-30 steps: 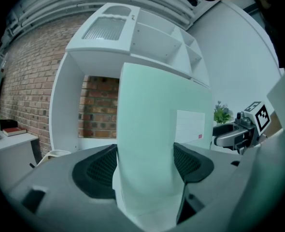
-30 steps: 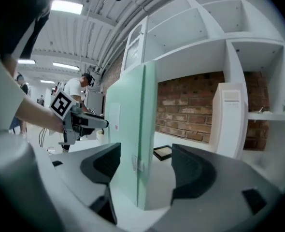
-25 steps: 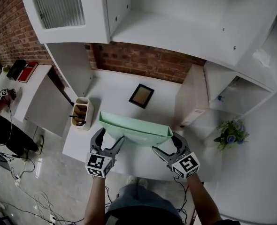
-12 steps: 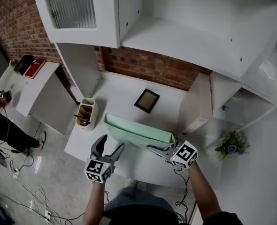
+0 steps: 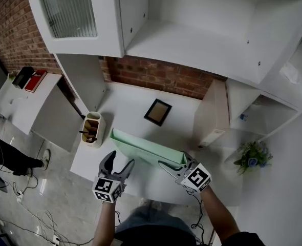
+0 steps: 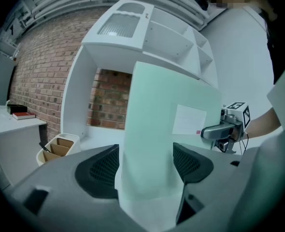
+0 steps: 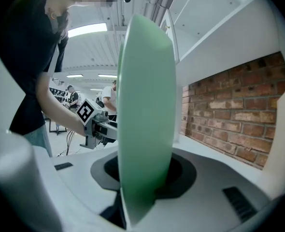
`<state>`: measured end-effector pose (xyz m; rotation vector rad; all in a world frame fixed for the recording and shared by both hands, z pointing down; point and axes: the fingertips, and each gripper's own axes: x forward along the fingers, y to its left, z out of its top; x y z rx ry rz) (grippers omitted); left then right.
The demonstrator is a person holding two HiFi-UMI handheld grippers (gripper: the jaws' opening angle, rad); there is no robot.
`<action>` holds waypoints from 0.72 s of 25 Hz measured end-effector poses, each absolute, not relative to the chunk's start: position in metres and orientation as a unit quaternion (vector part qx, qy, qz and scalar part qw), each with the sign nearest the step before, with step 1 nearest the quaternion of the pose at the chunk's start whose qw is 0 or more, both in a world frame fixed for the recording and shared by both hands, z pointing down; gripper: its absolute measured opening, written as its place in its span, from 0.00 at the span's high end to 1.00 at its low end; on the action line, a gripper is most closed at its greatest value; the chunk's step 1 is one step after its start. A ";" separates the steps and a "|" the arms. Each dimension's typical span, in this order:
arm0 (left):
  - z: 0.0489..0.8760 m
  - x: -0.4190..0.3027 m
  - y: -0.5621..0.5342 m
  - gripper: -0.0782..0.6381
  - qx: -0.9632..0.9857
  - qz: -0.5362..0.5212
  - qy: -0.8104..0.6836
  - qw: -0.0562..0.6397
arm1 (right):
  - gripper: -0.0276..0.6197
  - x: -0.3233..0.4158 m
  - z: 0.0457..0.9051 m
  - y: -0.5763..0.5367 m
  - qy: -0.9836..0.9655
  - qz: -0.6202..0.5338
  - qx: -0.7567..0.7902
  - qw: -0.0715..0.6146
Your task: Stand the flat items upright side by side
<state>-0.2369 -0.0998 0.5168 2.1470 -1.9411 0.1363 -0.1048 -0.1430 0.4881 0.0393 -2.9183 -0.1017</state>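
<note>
folder [image 5: 148,150]: pale mint green, white label [image 6: 189,120] with small red mark | shelf unit [image 5: 202,35]: plain white | wall [image 5: 156,73]: red-brown brick, light joints | frame [image 5: 157,112]: black border, tan inside | organizer [image 5: 92,127]: cream, brown dividers | left gripper [image 5: 121,159], right gripper [image 5: 172,160]: grey, black pads, cubes white with black square markers | plant [image 5: 252,155]: green, blue flowers

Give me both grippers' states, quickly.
Left gripper: open, green folder between its jaws but not gripped.
Right gripper: shut on the green folder; jaws have just been closing.
</note>
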 end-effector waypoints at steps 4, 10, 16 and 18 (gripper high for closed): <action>0.517 -0.226 -0.108 0.41 0.749 0.047 -0.650 0.120 | 0.78 -0.100 0.481 -0.147 -0.993 -0.037 0.063 0.094; 0.520 -0.218 -0.119 0.41 0.762 0.047 -0.633 0.125 | 0.79 -0.086 0.451 -0.174 -0.983 -0.043 0.167 0.057; 0.521 -0.212 -0.133 0.41 0.774 0.040 -0.619 0.127 | 0.79 -0.055 0.420 -0.229 -0.931 -0.062 0.359 0.023; 0.520 -0.209 -0.139 0.41 0.779 0.041 -0.613 0.127 | 0.78 -0.045 0.412 -0.247 -0.906 -0.058 0.420 0.011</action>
